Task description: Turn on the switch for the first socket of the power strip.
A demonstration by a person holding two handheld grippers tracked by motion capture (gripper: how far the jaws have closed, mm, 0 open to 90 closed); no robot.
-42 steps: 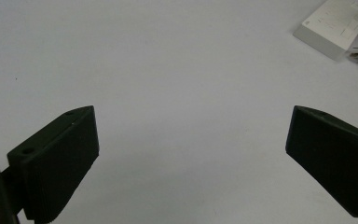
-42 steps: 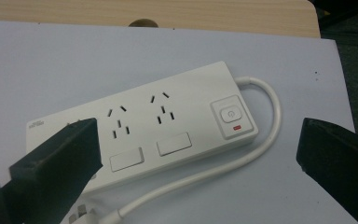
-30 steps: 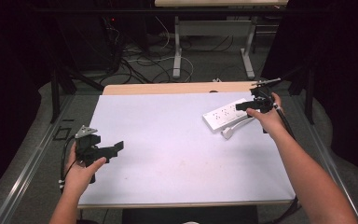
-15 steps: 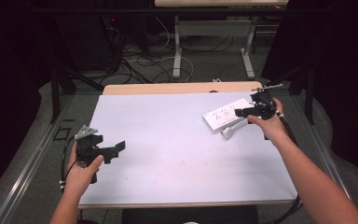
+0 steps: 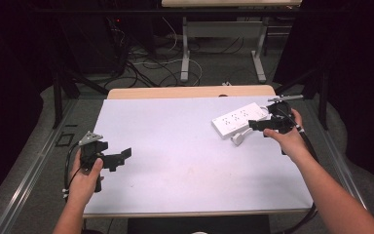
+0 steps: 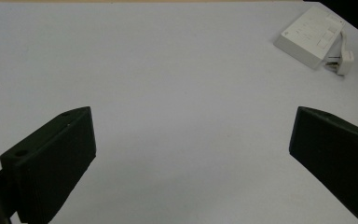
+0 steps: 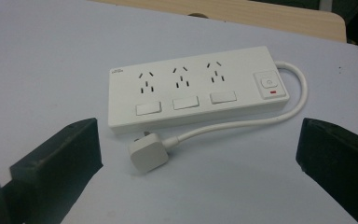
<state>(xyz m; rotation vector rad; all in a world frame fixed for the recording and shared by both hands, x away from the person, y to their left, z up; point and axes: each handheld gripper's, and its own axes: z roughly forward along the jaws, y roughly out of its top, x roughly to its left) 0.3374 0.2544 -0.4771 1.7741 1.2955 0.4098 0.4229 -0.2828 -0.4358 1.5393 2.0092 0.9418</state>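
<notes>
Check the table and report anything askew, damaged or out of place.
Little stands out. The white power strip lies flat and looks undamaged, though skewed to the table's edges. Its cord loops round to the plug, which lies loose beside the strip. Both grippers, right and left, hang open, apart from it.

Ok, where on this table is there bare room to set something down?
The wide white sheet between the left tool and the power strip is bare, as is the near edge below both hands. It is crowded only at the far right corner, where the power strip, its plug and the right tool sit together.
</notes>
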